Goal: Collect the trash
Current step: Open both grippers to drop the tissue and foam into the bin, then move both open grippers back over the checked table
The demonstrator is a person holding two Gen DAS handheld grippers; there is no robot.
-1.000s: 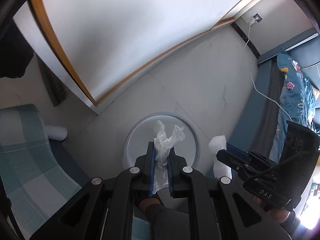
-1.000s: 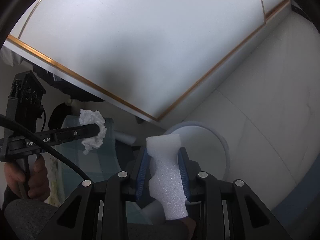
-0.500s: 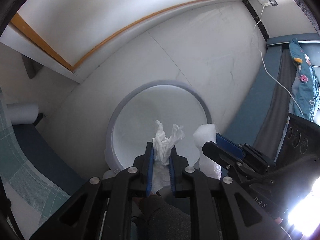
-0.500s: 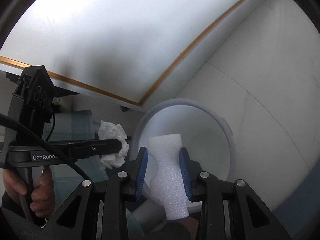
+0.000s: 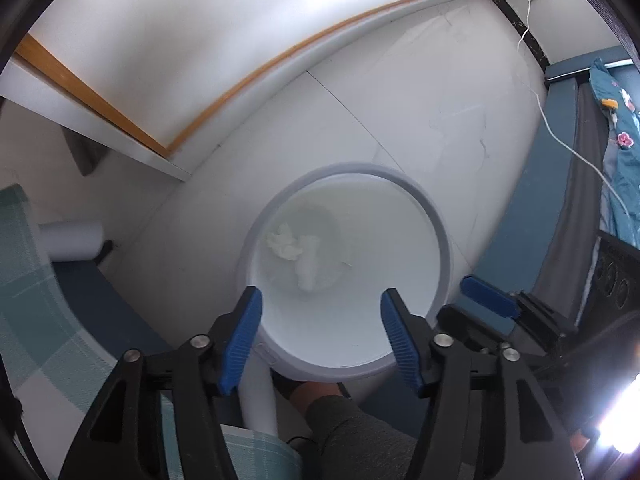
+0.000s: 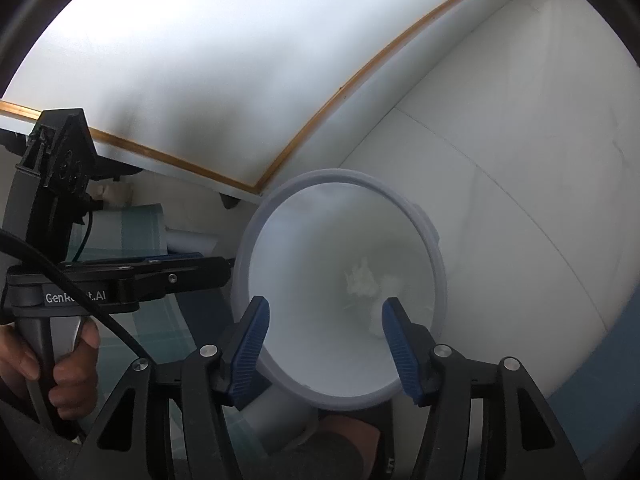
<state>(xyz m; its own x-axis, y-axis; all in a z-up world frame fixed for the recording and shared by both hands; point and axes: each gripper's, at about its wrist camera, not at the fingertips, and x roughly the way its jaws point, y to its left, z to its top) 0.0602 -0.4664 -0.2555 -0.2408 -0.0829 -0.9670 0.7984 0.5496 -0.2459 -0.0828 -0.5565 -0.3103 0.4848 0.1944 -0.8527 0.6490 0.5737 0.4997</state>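
Left gripper (image 5: 321, 330): jaws opening, blue pads spread with nothing between them, aimed steeply down over the mouth of the white trash bin (image 5: 440, 240). Right gripper (image 6: 325, 338): jaws likewise opening and empty, poised over the same bin from the other side; in the left wrist view one of its blue pads shows just beside the rim at the right. Directly below both grippers, on the bin's floor, lie the crumpled tissue (image 5: 285, 245) and the white foam piece (image 5: 307, 268), touching one another; the foam's long axis runs roughly from the tissue toward the left gripper. Both pieces sit well apart from the pads, so the deposit appears complete. Neither hand is clearly nearer to any further trash: the tiled floor (image 5: 420, 112) around the bin shows none, and a white roll (image 5: 72, 242) beside the checked cloth (image 5: 24, 320) cannot be judged as trash.
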